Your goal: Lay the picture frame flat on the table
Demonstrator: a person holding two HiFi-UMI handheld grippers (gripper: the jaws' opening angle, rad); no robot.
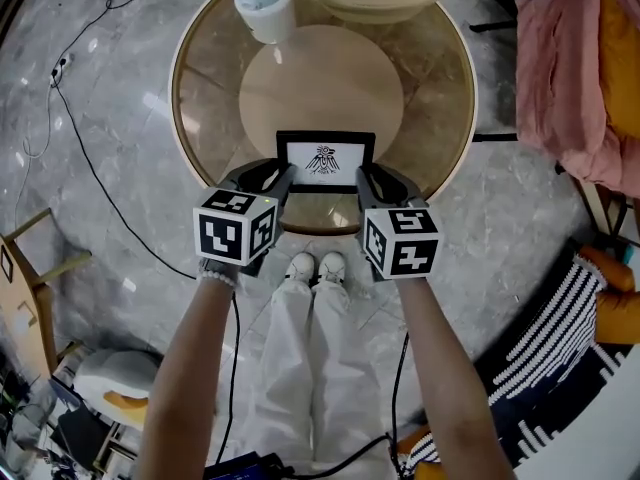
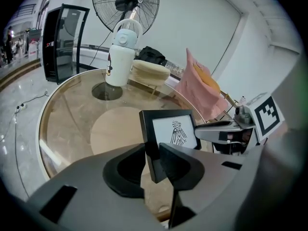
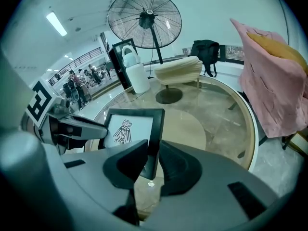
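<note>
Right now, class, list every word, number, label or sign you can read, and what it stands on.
No readable words or numbers.
Frame: black bird emblem, no lettering.
Left cube, right cube: black-and-white square codes, no letters.
Bottle: dark mark, too small to read.

Black picture frame (dark bird print, white ground), pink cloth

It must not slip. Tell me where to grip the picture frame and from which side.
Grip its thin side bars, one hand-held gripper on each, from the table's near edge. The picture frame stands upright facing you, its bars narrow enough for the jaws; the left hand-held gripper and the right hand-held gripper hold it so.
</note>
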